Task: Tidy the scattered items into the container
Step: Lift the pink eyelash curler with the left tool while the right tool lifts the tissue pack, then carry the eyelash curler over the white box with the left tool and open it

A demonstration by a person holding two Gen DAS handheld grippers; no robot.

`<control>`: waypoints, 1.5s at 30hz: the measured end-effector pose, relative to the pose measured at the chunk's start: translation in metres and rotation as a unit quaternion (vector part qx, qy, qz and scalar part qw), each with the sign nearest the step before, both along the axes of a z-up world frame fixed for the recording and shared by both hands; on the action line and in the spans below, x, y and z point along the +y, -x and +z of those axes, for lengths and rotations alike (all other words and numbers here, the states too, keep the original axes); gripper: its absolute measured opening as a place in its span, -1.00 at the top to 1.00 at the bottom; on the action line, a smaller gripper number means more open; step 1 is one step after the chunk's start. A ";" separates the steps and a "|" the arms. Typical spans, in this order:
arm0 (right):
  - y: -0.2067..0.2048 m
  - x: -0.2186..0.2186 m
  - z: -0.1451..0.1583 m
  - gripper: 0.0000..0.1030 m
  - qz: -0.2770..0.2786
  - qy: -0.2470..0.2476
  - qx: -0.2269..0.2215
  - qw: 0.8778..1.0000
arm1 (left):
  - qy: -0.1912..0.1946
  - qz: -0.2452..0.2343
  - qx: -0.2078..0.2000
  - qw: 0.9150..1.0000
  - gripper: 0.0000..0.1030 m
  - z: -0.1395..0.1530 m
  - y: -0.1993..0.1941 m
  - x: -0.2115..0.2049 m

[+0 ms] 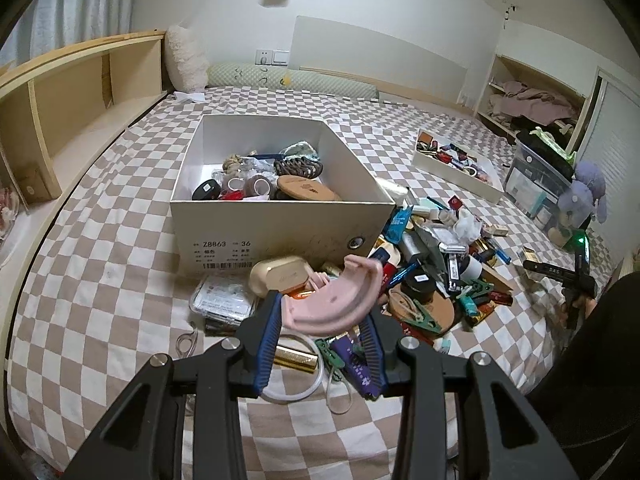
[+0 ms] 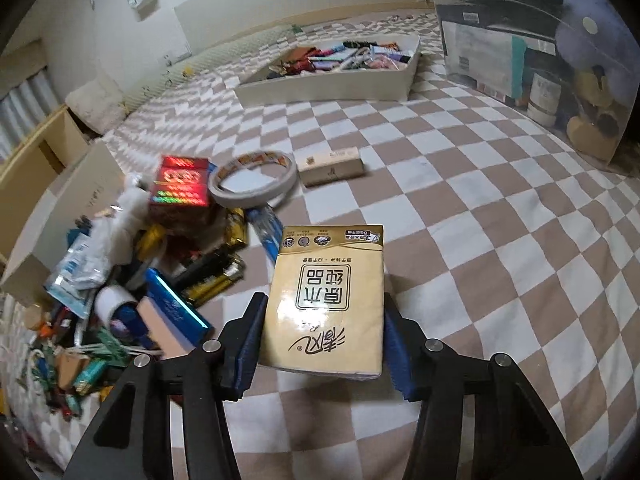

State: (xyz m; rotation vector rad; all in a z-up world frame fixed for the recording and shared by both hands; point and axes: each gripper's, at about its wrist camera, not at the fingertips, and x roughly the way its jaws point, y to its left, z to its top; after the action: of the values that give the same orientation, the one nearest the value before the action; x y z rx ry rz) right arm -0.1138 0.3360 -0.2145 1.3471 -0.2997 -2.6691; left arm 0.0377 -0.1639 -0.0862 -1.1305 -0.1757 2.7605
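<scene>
**Both hands loaded, box lay dead ahead of the left**

The pink curved piece (image 1: 340, 300) sat crosswise between the blue pads of the left hand-held gripper (image 1: 322, 338), its long arc running side to side across the jaws, which were drawn narrow and pressing on its lower rim. Straight ahead of it, just beyond, stood the open white shoebox (image 1: 280, 220), already part-filled with a wooden brush, rolls and a brown clip. That was the relation that counted: the box lay directly forward of the left hand, so I judged a short carry forward over the near wall would do it.

Over on the right, the right hand-held gripper (image 2: 324, 336) was clamped on a tan tissue pack (image 2: 326, 300), the pack's long axis pointing away along the fingers, pads tight on both long sides. The box showed only as a pale wall at that view's far left, beyond the heap of clutter (image 2: 160, 280), so the right hand looked the farther of the two.

Writing, then. The box's end label read "Z8863" and "36" above a barcode. The tissue pack carried large Chinese characters, upside down from the hand's side; I could not read the small print. A red pack (image 2: 180, 188) atop the heap glittered with foil, lettering too blurred. All of it rested on the checked bed (image 2: 480, 240).
</scene>
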 end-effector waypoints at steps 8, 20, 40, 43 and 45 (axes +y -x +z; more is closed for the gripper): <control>-0.001 -0.016 0.047 -0.06 0.038 0.032 0.042 0.998 | -0.009 0.003 0.010 1.000 0.27 0.007 0.008 0.002; -0.004 -0.062 0.135 -0.06 0.138 0.046 0.106 0.984 | -0.012 -0.003 0.034 0.999 0.27 0.023 0.023 0.013; 0.030 -0.169 0.271 -0.06 0.308 0.120 0.166 0.929 | 0.001 0.021 0.085 0.996 0.27 0.096 0.084 0.001; 0.037 -0.193 0.280 -0.06 0.330 0.113 0.173 0.921 | -0.001 0.034 0.088 0.996 0.27 0.104 0.101 -0.010; 0.045 -0.209 0.284 -0.06 0.343 0.114 0.170 0.917 | -0.003 0.042 0.088 0.995 0.27 0.108 0.112 -0.017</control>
State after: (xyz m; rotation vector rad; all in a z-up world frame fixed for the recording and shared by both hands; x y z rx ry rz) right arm -0.1589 0.1266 0.0696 0.7106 -0.0682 -2.1249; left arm -0.0740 -0.1813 0.0213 -0.8911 -0.2134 2.9131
